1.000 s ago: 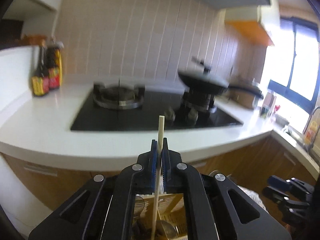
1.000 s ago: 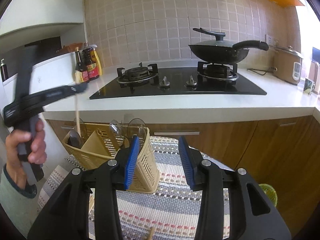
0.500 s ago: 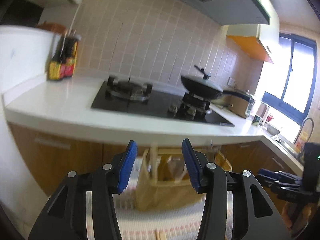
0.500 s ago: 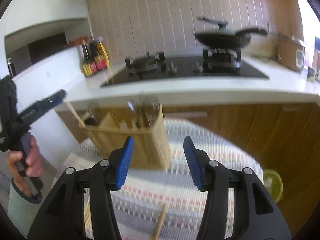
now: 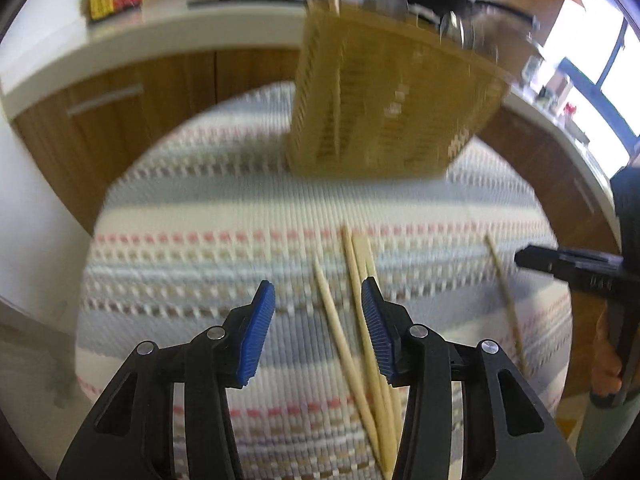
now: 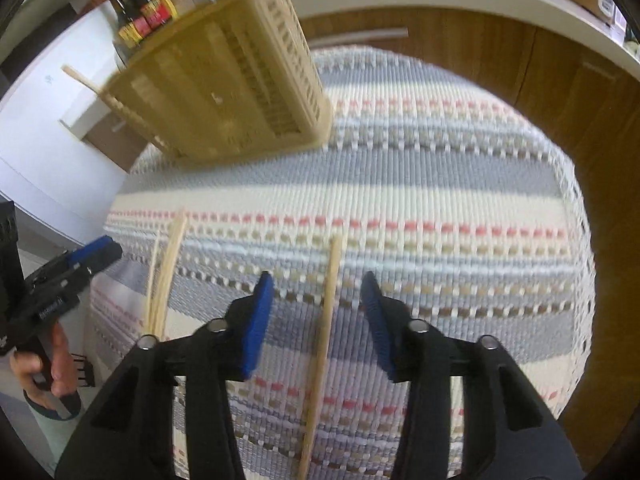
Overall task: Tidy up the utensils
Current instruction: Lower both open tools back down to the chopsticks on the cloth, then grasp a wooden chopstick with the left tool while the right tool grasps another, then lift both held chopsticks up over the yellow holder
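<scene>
Item: my left tongs point(image 5: 318, 312), emptied of the pale wooden chopstick now standing in the tan slotted plastic utensil basket point(image 6: 224, 68), and my right tongs point(image 6: 318, 304), both gaped empty over loose chopsticks point(image 5: 352, 320) on the striped woven mat point(image 6: 440, 184), ready for another pick.

Left wrist view: looks down, close over striped mat point(image 5: 240, 208), toward basket point(image 5: 384, 104). Right wrist view: same downward aim. Shared: mat, basket point(image 6: 224, 76), chopsticks point(image 5: 360, 320).

Striped mat point(image 6: 440, 184) carries a yellow basket point(image 6: 224, 80) and loose chopsticks point(image 5: 344, 344).
</scene>
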